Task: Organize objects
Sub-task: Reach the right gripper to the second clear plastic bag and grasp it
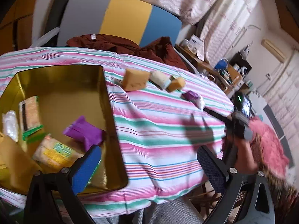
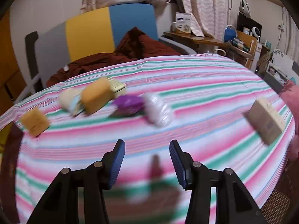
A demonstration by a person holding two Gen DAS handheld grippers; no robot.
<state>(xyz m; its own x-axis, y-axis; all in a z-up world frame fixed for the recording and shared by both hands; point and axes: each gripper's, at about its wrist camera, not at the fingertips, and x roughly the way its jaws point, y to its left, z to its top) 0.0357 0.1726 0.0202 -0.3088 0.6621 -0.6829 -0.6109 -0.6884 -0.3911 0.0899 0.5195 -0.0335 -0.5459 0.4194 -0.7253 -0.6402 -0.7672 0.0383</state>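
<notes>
A gold tin [image 1: 104,97] sits on the striped tablecloth [image 1: 153,130] at the left. Inside it lie a purple packet [image 1: 84,132], a yellow-green packet [image 1: 56,153], a tan box [image 1: 29,112] and a white packet [image 1: 10,125]. My left gripper [image 1: 148,148] hangs open by the tin's near right corner, holding nothing. On the cloth lie two orange blocks [image 2: 34,121] [image 2: 97,95], a cream roll [image 2: 70,99], a purple packet [image 2: 129,103], a white packet [image 2: 158,112] and a cardboard box [image 2: 265,119]. My right gripper [image 2: 147,141] is open and empty, short of the purple packet.
A chair with a grey, yellow and blue back [image 2: 89,31] stands behind the table with a maroon cloth [image 2: 130,48] draped on it. A cluttered side table [image 2: 205,39] is at the back right. Pink fabric [image 1: 267,145] lies off the table's right edge.
</notes>
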